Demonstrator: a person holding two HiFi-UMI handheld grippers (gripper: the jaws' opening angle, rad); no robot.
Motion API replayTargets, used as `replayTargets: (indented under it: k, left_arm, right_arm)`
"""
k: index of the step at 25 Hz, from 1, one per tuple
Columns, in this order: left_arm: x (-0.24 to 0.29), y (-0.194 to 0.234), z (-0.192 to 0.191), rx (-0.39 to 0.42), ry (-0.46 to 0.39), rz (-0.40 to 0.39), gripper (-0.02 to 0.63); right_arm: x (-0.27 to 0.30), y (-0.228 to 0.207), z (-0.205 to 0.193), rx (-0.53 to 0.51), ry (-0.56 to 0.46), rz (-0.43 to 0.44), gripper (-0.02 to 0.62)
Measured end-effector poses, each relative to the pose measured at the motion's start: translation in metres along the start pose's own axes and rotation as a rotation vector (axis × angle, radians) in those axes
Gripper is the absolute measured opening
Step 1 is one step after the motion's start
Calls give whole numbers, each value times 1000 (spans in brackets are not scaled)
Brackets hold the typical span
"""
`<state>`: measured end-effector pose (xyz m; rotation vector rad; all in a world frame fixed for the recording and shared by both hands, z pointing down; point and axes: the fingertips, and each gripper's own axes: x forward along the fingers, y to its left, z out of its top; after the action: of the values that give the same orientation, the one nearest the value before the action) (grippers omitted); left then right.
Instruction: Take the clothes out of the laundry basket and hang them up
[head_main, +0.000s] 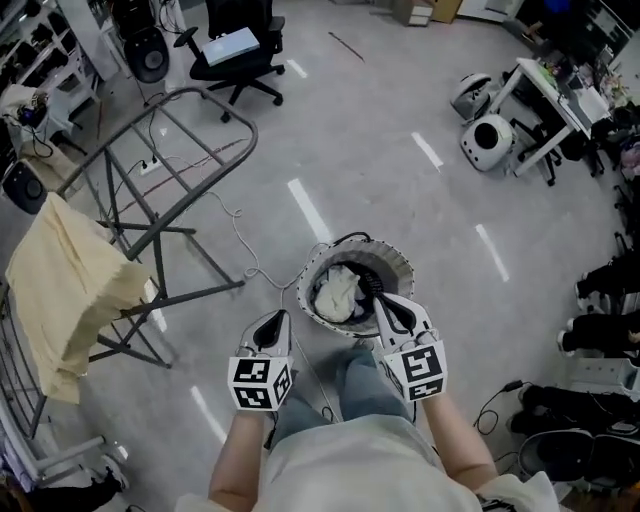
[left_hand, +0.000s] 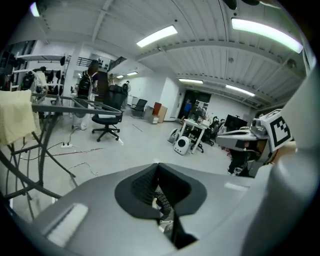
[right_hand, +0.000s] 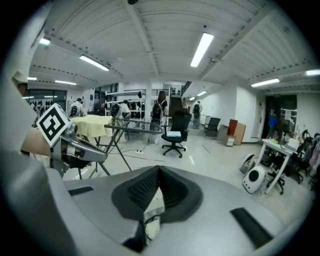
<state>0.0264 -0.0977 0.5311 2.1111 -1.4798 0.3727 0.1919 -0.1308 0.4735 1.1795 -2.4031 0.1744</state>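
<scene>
You hold both tongs low in front of you, just above the laundry basket (head_main: 402, 264), which stands on the floor (head_main: 400, 190) right before your knees. The left tongs (head_main: 274, 320) are closed, the two tips pressed together with nothing between them; their point hangs just beside the left rim of the basket. The right tongs (head_main: 379, 297) are closed as well and empty, and in the head view their point lies over the right part of the basket's opening.

Inside the basket you can see a crumpled white garment (head_main: 337, 292) on the left side and a dark piece (head_main: 368, 278) beside it, under the right tongs. I cannot tell if the right tongs touch it.

The drying rack (head_main: 160, 232) stands well apart to your left, its grey frame unfolded. One yellow cloth (head_main: 62, 290) hangs over its near end; the other bars are bare. A black office chair (head_main: 236, 52) stands far behind the rack. In each gripper view the other tongs show at the edge with their marker cube.
</scene>
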Motion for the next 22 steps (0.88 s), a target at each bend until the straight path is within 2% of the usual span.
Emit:
replayTargets:
  k: [5,10,18,22]
  left_arm:
    - [98,-32,-34,42,107,-59,12]
    - [186,-50,-76,38,204,-96,12]
    - [311,-45,-188,37,358,-119,14]
    - [354,-38,-251,10,447,-106,15]
  right_arm:
    - [24,-52,-55,45,55,-24,2]
    - [56,-94,-113,107,103,-51,2]
    - [118,-130,-243,252,206,-99,2]
    - [140,-128,-296,281,261,-80,2]
